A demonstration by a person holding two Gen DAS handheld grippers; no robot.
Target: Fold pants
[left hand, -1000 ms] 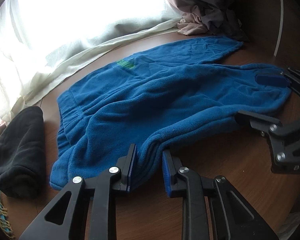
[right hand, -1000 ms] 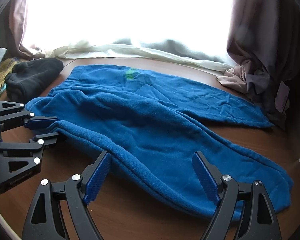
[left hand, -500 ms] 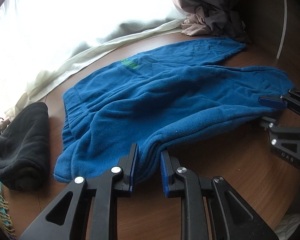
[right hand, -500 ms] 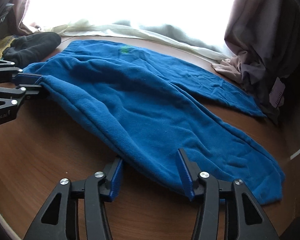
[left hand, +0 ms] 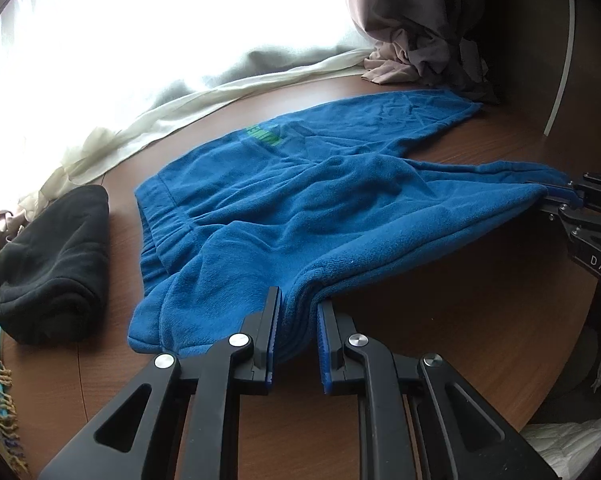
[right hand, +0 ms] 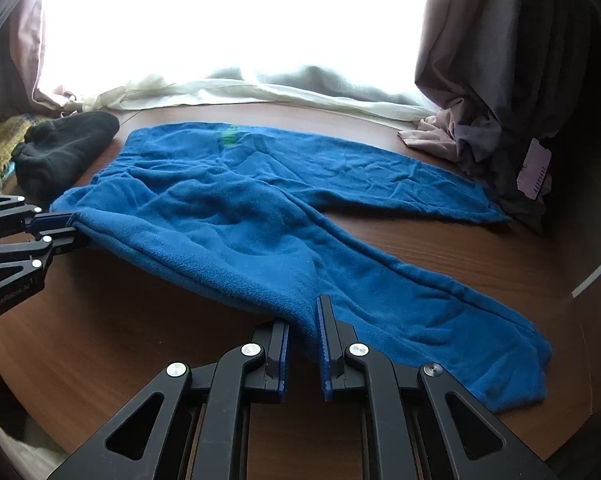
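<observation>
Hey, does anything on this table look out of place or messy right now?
Nothing damaged or spilled. The blue pants lie wrinkled with legs splayed apart, the near edge pinched by both grippers. A black garment sits bunched beside the waistband.

- My left hand-held gripper [left hand: 296, 344] is matte black plastic, with two flat arms that carry triangular cut-outs.
- Each of its arms has round silver screws at the pivots, and its fingers [left hand: 271, 336] end in ribbed blue pads.
- My right hand-held gripper [right hand: 302, 350] is built the same: black arms, silver screws, blue pads.
- Seen from the right wrist at 9 o'clock, the left one's side bears small white lettering, too small to read surely.
</observation>
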